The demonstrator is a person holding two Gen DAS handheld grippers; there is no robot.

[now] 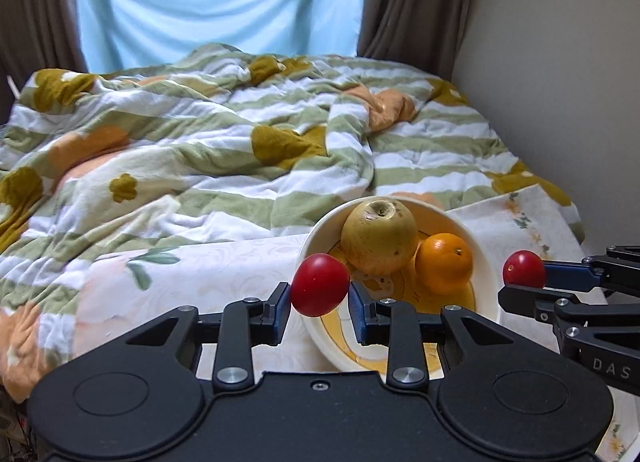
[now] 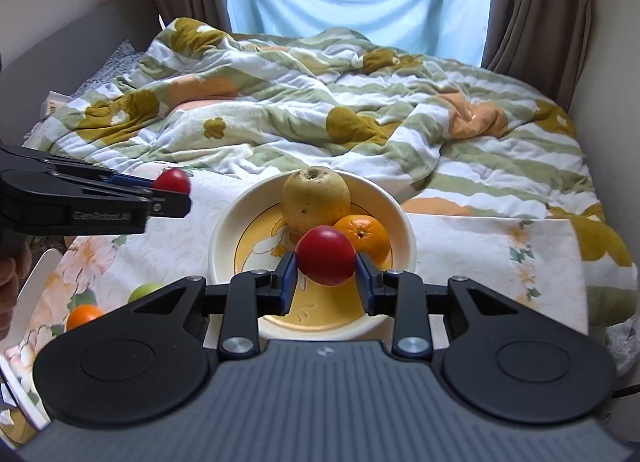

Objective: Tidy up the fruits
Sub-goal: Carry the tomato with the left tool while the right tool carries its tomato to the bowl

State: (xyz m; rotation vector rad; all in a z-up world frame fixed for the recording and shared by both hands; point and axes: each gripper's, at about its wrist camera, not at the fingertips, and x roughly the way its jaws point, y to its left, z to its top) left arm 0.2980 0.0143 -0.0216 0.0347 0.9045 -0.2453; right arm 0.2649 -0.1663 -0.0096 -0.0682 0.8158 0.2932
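Note:
A cream bowl [image 1: 486,258] [image 2: 224,234] with a yellow inside holds a yellow-green apple [image 1: 378,236] [image 2: 316,200] and an orange [image 1: 444,262] [image 2: 364,236]. My left gripper [image 1: 319,294] [image 2: 176,192] is shut on a red tomato [image 1: 320,285] [image 2: 173,181], held just left of the bowl's rim. My right gripper [image 2: 326,274] [image 1: 516,286] is shut on a second red tomato [image 2: 326,256] [image 1: 524,268], held above the bowl's near part.
The bowl stands on a floral cloth [image 1: 208,274] [image 2: 492,254] at the edge of a bed with a striped green quilt [image 1: 200,134] [image 2: 360,102]. A green fruit [image 2: 144,291] and an orange fruit [image 2: 82,316] lie at the lower left by a white tray [image 2: 38,274].

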